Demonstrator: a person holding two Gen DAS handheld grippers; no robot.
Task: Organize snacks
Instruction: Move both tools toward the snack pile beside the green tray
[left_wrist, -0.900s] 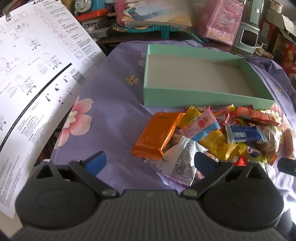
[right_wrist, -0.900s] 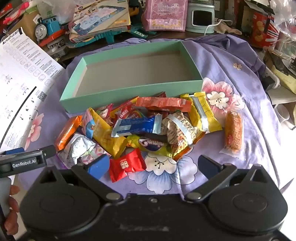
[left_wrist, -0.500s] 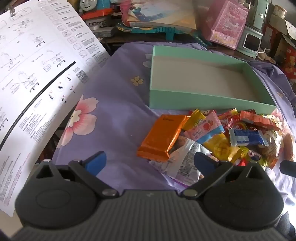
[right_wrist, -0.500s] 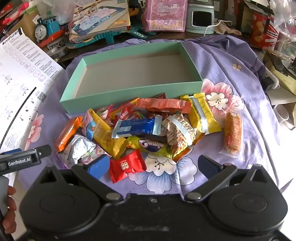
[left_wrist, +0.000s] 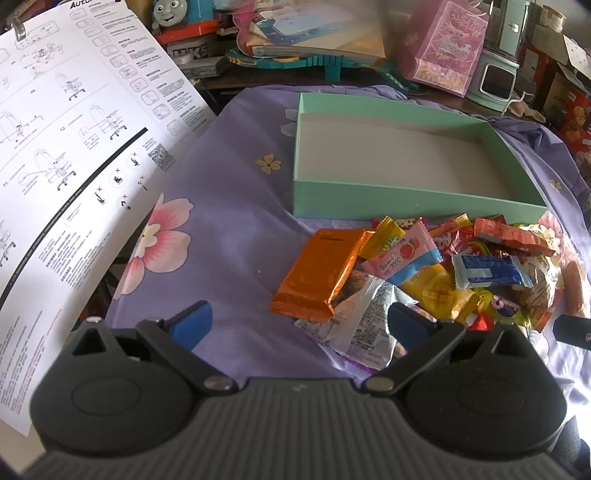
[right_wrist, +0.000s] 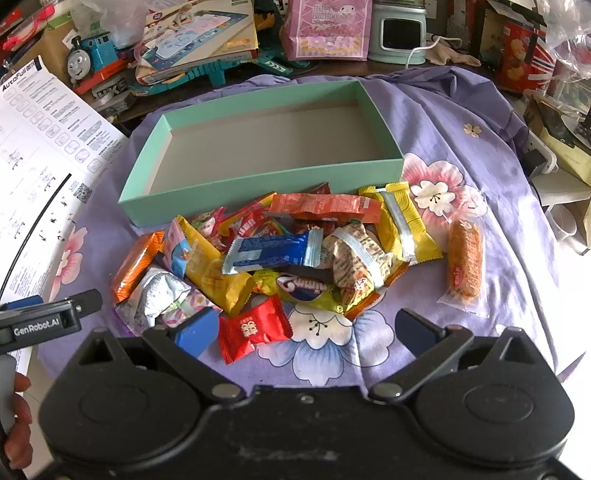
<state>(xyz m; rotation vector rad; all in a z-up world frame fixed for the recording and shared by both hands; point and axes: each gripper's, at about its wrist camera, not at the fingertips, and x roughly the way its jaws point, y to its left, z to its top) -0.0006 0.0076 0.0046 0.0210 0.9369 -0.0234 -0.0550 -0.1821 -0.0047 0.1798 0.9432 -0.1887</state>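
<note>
Two grippers, both with jaws spread wide and nothing between them. Left gripper (left_wrist: 297, 319) hangs over purple floral cloth (left_wrist: 229, 236); snack pile (left_wrist: 436, 269) sits at its 2 o'clock, on the cloth. Orange packet (left_wrist: 319, 273) lies at the pile's near-left edge, a silver-white wrapper (left_wrist: 360, 325) tucked partly under it. Right gripper (right_wrist: 304, 328) hangs over the pile's near edge; red square packet (right_wrist: 255, 328) lies just inside its left finger. Blue-and-white bar (right_wrist: 271, 251) tops the heap at 12 o'clock. Clear-wrapped orange cake (right_wrist: 464, 262) lies apart at 2 o'clock. Mint-green box (right_wrist: 258, 192) sits beyond the pile, nothing inside. Printed instruction sheet (left_wrist: 66, 166) hangs at 10 o'clock.
</note>
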